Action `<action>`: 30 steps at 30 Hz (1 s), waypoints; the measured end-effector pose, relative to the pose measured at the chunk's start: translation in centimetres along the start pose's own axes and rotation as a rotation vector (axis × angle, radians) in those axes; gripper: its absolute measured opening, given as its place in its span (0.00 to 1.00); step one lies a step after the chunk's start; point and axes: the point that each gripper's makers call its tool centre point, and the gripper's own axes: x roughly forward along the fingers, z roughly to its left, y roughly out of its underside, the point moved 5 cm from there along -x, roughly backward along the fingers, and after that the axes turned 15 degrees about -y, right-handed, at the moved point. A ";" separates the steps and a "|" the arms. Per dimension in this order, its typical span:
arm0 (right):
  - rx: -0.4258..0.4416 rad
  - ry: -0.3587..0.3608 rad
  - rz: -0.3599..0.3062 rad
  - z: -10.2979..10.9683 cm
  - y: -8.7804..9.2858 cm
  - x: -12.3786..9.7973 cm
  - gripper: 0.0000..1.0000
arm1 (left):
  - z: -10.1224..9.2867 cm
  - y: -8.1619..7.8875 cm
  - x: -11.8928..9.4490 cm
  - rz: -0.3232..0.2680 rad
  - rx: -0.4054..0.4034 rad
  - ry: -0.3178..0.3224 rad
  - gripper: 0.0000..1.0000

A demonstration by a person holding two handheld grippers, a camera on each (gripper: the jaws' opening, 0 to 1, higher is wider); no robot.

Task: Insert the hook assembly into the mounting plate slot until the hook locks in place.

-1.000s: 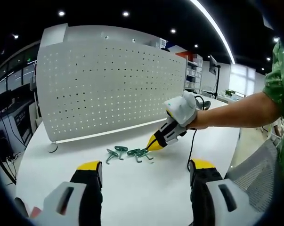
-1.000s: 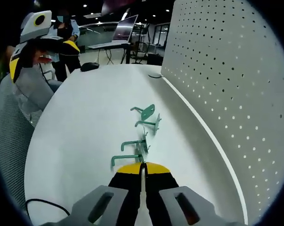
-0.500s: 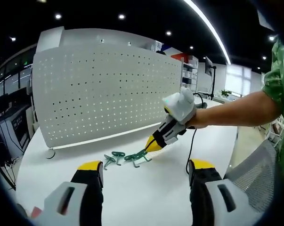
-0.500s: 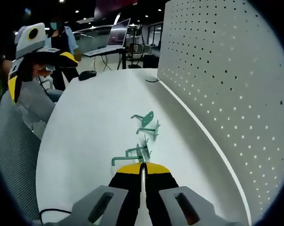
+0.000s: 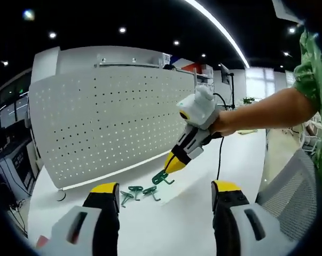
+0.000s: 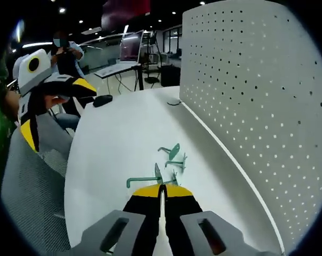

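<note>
No readable brand, label or writing appears in either view.

Right tongs (image 5: 169, 167): jaws clamped on one green hook (image 5: 162, 177). In the left gripper view the hook hangs from the yellow tips, clear of the tabletop (image 5: 193, 213). In the right gripper view the same hook (image 6: 150, 180) projects just beyond the closed tips of the right tongs (image 6: 161, 188).

Left tongs (image 5: 163, 188): jaws wide apart, holding nothing, above the tabletop. They also show at the left of the right gripper view (image 6: 54, 106).

Two more hooks (image 5: 135, 193) lie on the tabletop, below and left of the held hook; in the right gripper view they lie just ahead of the tips (image 6: 175, 156).

The white pegboard (image 5: 102, 128) stands upright along the far edge of the tabletop, well apart from the held hook.

Change from 1.0 s ago: the held hook then lay on the tabletop beside the others, with the right tongs at surface level. It is now lifted off, and the right tongs are higher and nearer the pegboard.
</note>
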 end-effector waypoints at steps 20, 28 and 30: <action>0.149 -0.094 -0.117 4.0 -5.5 -2.9 0.00 | -0.5 -2.9 -1.2 -0.134 0.214 0.030 0.63; 0.169 -0.126 -0.087 4.9 -5.8 -2.9 0.00 | -0.4 -3.1 -0.9 -0.140 0.272 0.046 0.54; 0.174 -0.129 -0.081 5.1 -5.8 -2.8 0.00 | -0.5 -3.0 -0.7 -0.139 0.294 0.054 0.51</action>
